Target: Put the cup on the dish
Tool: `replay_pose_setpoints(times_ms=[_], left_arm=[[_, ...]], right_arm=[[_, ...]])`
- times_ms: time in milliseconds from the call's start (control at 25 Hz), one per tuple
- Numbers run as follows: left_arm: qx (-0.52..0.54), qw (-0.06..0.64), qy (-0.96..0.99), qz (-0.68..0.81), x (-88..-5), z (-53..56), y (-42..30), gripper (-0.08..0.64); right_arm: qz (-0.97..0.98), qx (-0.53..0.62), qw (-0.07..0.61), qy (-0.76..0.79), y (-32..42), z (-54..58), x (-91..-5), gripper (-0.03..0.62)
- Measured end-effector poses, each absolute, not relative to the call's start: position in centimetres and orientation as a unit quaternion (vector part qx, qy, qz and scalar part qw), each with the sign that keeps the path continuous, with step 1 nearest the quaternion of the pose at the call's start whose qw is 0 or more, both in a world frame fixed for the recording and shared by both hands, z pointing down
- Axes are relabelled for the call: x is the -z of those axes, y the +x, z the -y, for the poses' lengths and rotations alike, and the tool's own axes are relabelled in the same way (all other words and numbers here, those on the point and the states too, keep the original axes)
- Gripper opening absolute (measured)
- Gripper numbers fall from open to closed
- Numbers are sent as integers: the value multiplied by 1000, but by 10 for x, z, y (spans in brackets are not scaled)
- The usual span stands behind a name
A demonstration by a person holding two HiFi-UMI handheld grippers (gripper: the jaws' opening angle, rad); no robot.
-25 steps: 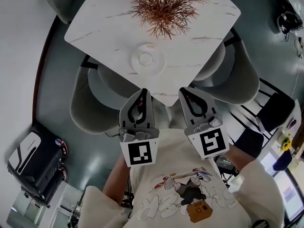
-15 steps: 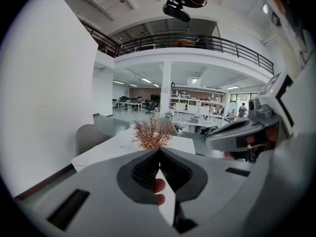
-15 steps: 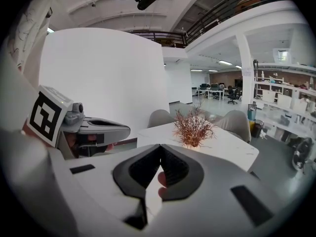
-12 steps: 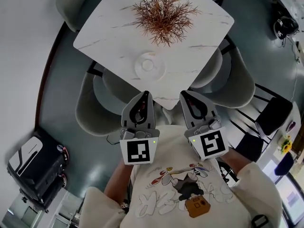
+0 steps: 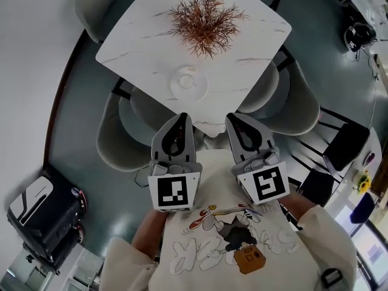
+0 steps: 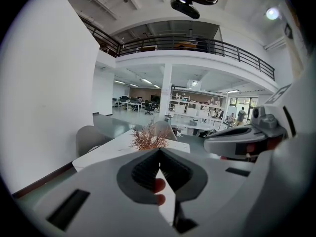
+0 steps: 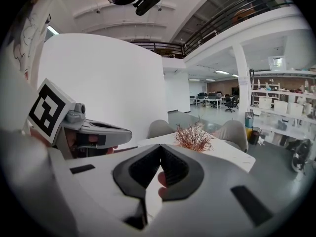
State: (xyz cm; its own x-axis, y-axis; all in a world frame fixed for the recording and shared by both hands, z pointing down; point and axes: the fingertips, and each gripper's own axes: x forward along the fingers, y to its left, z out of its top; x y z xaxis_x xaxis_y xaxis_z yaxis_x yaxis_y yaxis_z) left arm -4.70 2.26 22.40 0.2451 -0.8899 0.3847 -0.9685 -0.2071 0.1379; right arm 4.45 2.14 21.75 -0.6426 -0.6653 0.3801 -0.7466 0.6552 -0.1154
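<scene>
One white, grey-veined square tabletop (image 5: 151, 35) with rounded corners stands in the far part of the head view, with four grey padded chairs (image 5: 118, 135) tucked round it, the two far ones only partly in view. On it are three things. One bunch of dry rust-brown twigs (image 5: 206, 20) stands at the middle. One round white dish (image 5: 200, 92) lies nearer, towards the near edge. One small white cup (image 5: 187, 79) appears to sit at the dish's middle, though the steep view makes it hard to be sure. Two tools are held side by side near the person's chest, short of the tabletop's near edge and well apart from the dish. The left hand-held gripper (image 5: 183, 116) has its jaws closed together on nothing, the dark pads meeting in a point in the left gripper view. The right hand-held gripper (image 5: 232, 117) is likewise closed and empty in the right gripper view. Each carries one cube with black-and-white square markers (image 5: 174, 191) on its near end. The person wears a cream shirt with a cartoon print (image 5: 233, 247). One black wheeled case (image 5: 42, 214) stands on the grey floor at the near left, and one dark chair (image 5: 345, 147) at the right.
</scene>
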Motion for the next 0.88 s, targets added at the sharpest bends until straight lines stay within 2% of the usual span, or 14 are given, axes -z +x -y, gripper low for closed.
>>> replay_pose_setpoints(times_ms=[200, 600, 880], left_arm=[[-124, 192, 770, 595, -219, -36, -44, 6], [-127, 176, 774, 595, -198, -43, -43, 6], [-135, 179, 777, 588, -197, -51, -39, 6]], right_arm=[[899, -121, 137, 399, 42, -30, -197, 5], [896, -112, 104, 417, 35, -33, -173, 5], [900, -117, 147, 394, 30, -51, -185, 5]])
